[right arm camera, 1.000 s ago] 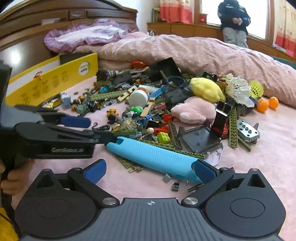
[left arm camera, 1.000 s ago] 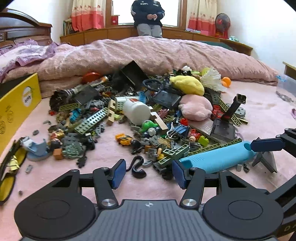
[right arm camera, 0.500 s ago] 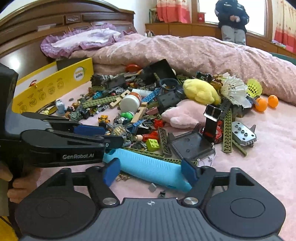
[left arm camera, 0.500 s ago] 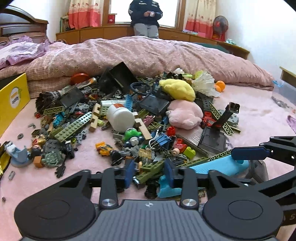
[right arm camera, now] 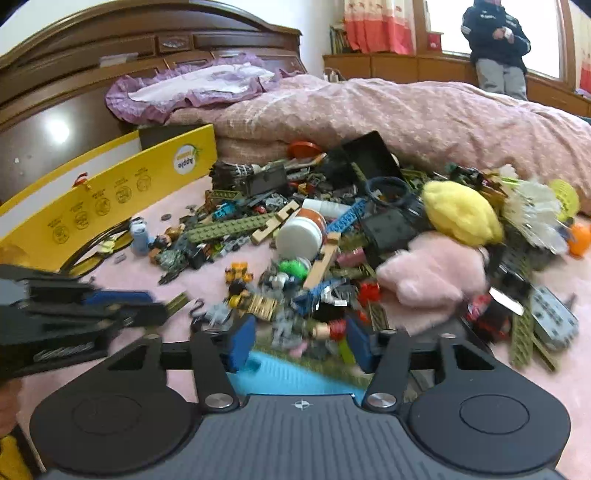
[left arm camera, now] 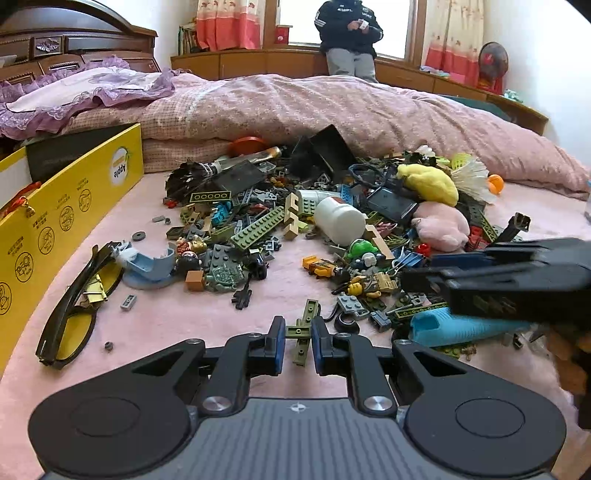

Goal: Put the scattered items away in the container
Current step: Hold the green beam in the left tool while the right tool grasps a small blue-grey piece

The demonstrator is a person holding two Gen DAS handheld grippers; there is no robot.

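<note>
A heap of toy bricks, figures and plush toys lies on the pink bedcover. My left gripper [left arm camera: 298, 332] has its jaws closing, and the pads pinch an olive brick strip [left arm camera: 309, 308] that stands upright between them. At the left stands the yellow box [left arm camera: 74, 206], open at the top. My right gripper [right arm camera: 301, 343] hovers low over a blue ribbed handle [right arm camera: 291, 373], jaws closing. The handle lies under and between the fingers, and I see no firm press on it. From the left wrist, the right gripper [left arm camera: 424, 269] sits just above that blue handle [left arm camera: 461, 326].
Yellow-lensed glasses [left arm camera: 70, 314] lie beside the box. A white jar [left arm camera: 340, 219], a yellow plush [left arm camera: 428, 184] and a pink plush [left arm camera: 441, 221] sit in the heap. A rolled pink quilt [left arm camera: 332, 107] bounds the far side. A person [left arm camera: 349, 33] stands by the window.
The left jaws went from wide to narrow around the olive strip, and the view swung left toward the yellow box. The right jaws narrowed and pushed forward over the blue handle.
</note>
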